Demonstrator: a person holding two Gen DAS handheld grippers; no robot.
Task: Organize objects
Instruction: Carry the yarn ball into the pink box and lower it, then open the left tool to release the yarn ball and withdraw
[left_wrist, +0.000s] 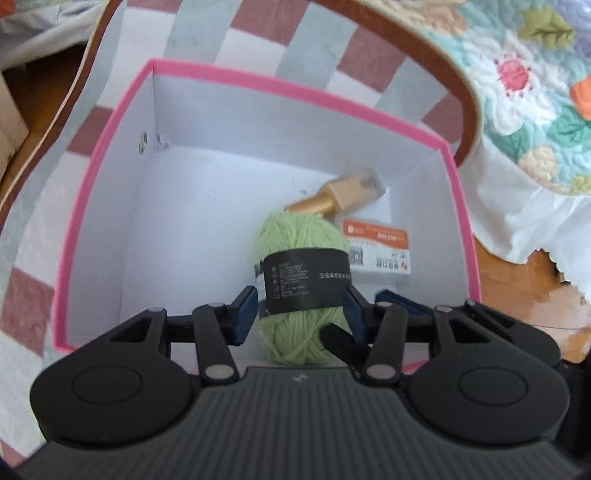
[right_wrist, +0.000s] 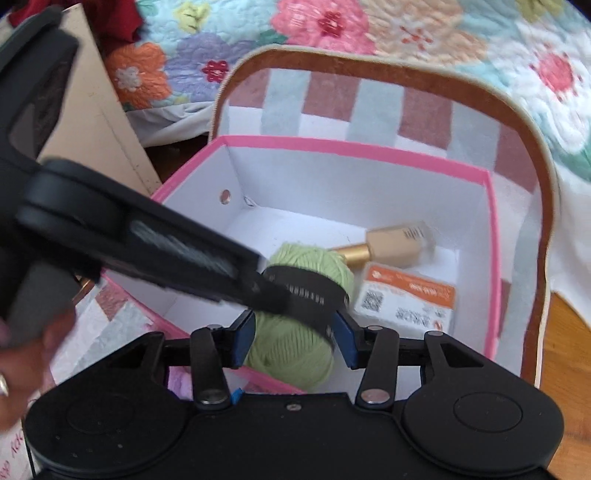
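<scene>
A pale green yarn ball (left_wrist: 301, 236) with a black paper band sits low inside a pink-rimmed white box (left_wrist: 229, 75). My left gripper (left_wrist: 299, 314) is shut on it, blue pads against the band's two sides. In the right wrist view the left gripper's fingertips (right_wrist: 267, 295) reach onto the band from the left. My right gripper (right_wrist: 293, 341) hangs open over the yarn ball (right_wrist: 295, 362), gripping nothing; one of its fingers (left_wrist: 338, 338) shows beside the yarn. A gold-capped beige bottle (right_wrist: 391, 243) lies blurred on the box floor next to a white and orange carton (right_wrist: 406, 295).
The box (right_wrist: 332, 146) stands on a checked pad with a brown border (right_wrist: 517, 122). A floral quilt (left_wrist: 524, 92) lies beyond it and cardboard (right_wrist: 99, 110) at the left. A person's hand (right_wrist: 22, 354) holds the left gripper. Wooden floor (left_wrist: 535, 295) shows at the right.
</scene>
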